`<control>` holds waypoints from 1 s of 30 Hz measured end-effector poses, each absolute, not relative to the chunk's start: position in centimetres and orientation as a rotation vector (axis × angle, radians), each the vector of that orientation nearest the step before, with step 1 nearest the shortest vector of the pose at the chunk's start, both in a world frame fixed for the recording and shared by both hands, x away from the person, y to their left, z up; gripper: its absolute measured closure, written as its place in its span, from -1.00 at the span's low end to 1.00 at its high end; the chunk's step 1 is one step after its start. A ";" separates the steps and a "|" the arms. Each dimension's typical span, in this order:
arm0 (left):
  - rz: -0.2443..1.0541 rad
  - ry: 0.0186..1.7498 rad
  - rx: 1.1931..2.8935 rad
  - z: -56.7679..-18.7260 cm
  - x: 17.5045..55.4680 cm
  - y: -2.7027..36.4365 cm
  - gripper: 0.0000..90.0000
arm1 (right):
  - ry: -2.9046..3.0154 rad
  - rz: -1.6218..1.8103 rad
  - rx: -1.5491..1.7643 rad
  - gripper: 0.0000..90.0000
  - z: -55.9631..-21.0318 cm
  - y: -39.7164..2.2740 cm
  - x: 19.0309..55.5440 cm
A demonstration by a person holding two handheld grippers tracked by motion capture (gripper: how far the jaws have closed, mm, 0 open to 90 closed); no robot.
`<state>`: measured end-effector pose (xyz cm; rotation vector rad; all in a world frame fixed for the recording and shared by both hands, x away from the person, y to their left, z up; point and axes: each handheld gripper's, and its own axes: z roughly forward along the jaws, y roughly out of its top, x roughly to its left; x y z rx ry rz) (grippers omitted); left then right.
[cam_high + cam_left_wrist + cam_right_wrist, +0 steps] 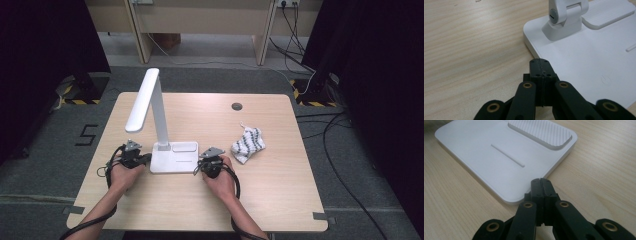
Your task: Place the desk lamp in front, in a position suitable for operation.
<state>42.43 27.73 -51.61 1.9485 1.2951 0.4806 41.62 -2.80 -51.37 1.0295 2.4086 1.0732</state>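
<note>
white desk lamp (167, 150) between two clenched grippers
flat rectangular base lies crosswise; slim head slants toward the left gripper (144, 159); right gripper (200, 166) holds nothing.

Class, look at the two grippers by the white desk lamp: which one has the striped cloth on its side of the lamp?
The right gripper. It sits at the right end of the lamp base, with the striped cloth just beyond; the left gripper sits at the opposite end, by the lamp's post.
</note>
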 end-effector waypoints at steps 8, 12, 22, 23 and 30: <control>0.448 1.257 1.971 -51.6 41.3 26.8 0.99 | 2.369 1.026 1.061 0.98 -51.3 -3.5 41.9; 0.411 1.205 1.993 -51.4 40.9 26.3 0.98 | 2.312 0.993 1.117 0.97 -51.0 -4.6 42.0; 0.523 1.293 1.942 -50.2 44.9 28.1 0.99 | 2.340 1.006 1.115 1.00 -50.0 -5.4 40.9; 0.530 1.291 1.956 -50.3 46.1 27.9 0.99 | 2.354 1.021 1.116 1.00 -50.0 -5.1 40.6; 0.530 1.262 1.977 -50.5 48.2 27.0 0.99 | 2.405 1.036 1.095 1.00 -50.3 -4.1 40.0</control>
